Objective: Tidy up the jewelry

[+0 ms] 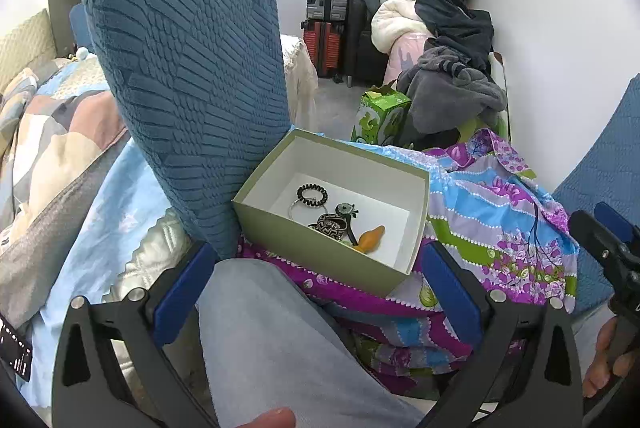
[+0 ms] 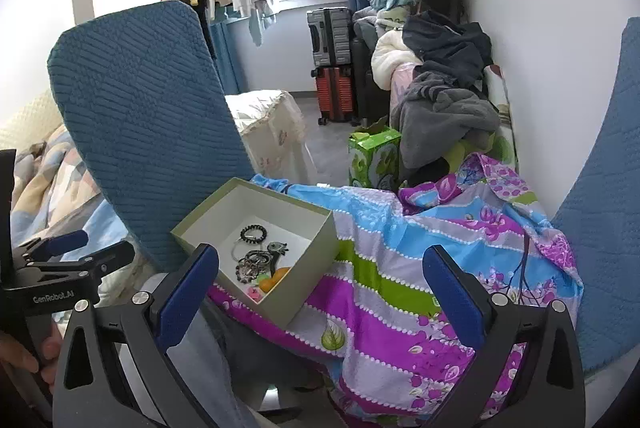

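Both grippers — left gripper [image 1: 320,284], right gripper [image 2: 320,288] — are hovering wide apart, empty, while the jewelry [image 1: 334,218] is sitting in the green box [image 1: 276,224] on the floral cloth [image 2: 400,268] — looking light, tangly, probably best pinched by a loop.

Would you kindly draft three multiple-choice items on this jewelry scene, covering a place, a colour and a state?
1. Where does the open box rest?
A. on the floral cloth
B. on the floor
C. on a suitcase

2. What colour is the coiled hair tie in the box?
A. red
B. black
C. white

3. How do the left gripper and the right gripper stand?
A. both open, holding nothing
B. both shut on jewelry
C. one shut on the box

Answers: 1 A, patterned cloth shows under the box; 2 B, its coils are dark black; 3 A, wide gaps separate each pair of blue pads.
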Motion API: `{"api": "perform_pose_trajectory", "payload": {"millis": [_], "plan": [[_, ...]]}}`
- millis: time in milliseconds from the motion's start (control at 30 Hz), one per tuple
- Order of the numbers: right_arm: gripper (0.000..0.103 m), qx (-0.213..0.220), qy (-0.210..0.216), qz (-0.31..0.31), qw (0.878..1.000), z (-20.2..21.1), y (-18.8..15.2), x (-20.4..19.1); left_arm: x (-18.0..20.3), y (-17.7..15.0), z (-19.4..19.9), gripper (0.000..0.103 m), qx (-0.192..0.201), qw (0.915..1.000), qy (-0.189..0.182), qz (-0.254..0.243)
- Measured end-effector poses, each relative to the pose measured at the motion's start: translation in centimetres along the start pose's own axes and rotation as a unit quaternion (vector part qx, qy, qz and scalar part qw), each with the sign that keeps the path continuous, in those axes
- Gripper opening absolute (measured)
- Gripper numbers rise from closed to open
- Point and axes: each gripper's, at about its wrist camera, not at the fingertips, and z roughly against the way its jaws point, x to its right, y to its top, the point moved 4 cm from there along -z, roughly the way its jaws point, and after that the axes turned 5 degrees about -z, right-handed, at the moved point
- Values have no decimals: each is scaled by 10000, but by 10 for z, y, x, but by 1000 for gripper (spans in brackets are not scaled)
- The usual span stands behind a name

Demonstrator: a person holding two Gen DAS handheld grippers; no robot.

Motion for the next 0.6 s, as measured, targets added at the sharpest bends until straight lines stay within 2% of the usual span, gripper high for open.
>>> {"api": "perform_pose_trajectory", "payload": {"millis": [600], "plan": [[103,-11,12,97,10000,1,-4,-4,1,-3,0,103,-30,10000,36,-16]]}}
